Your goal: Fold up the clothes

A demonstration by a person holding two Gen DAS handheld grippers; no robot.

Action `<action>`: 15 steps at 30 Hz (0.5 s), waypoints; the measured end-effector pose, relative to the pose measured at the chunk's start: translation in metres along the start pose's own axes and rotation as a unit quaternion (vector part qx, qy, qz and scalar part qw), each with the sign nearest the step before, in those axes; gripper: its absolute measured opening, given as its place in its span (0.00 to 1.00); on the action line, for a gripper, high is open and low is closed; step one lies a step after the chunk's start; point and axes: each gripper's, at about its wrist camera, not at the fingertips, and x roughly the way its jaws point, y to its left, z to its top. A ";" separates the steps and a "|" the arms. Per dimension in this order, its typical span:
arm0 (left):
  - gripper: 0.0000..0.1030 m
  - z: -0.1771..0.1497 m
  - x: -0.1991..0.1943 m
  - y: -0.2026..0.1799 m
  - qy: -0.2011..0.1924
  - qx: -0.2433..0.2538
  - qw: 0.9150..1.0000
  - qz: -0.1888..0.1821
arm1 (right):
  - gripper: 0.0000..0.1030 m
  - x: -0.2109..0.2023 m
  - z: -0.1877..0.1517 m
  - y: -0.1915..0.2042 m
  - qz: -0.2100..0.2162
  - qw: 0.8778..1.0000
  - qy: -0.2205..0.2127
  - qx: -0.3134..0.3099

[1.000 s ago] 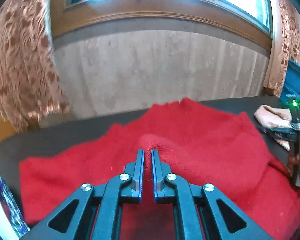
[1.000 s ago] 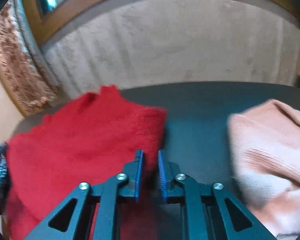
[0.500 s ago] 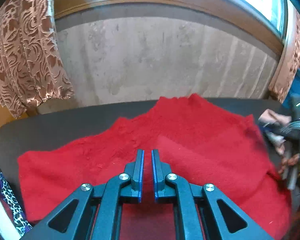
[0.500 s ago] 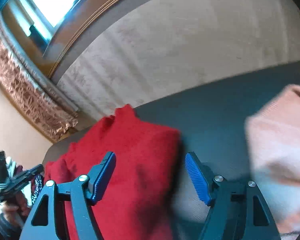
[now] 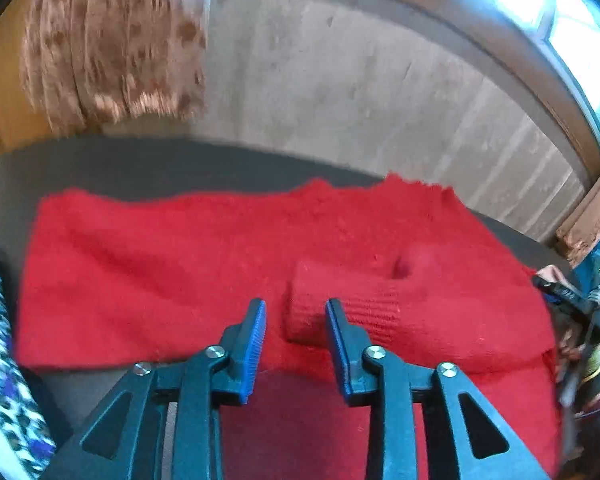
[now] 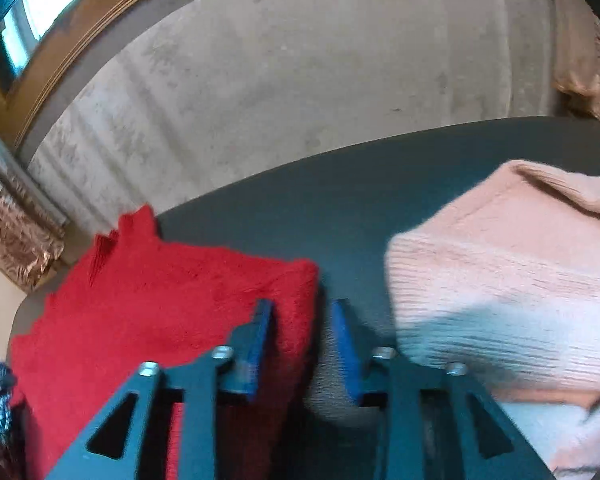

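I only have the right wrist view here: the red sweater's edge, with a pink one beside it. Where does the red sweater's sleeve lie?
Observer: In the left wrist view the sleeve lies folded across the body of the red sweater, its cuff pointing left.
Operator: Is it being held?
Observer: No. The left claw is opening, and the cuff sits between its tips with the pads not pressing on it.
Operator: And the sweater's other end?
Observer: It lies spread flat on the dark table.
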 end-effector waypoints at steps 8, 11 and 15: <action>0.37 -0.018 0.017 -0.003 0.040 0.018 0.999 -0.012 | 0.60 -0.061 -0.018 0.039 0.045 0.992 -0.060 -0.099; 0.48 -0.014 0.019 0.016 0.025 -0.066 0.995 -0.074 | 0.73 -0.073 -0.041 0.066 0.100 0.983 -0.055 -0.144; 0.50 -0.007 0.044 0.025 0.066 -0.133 0.980 -0.129 | 0.77 -0.059 -0.071 0.095 0.115 0.973 -0.017 -0.198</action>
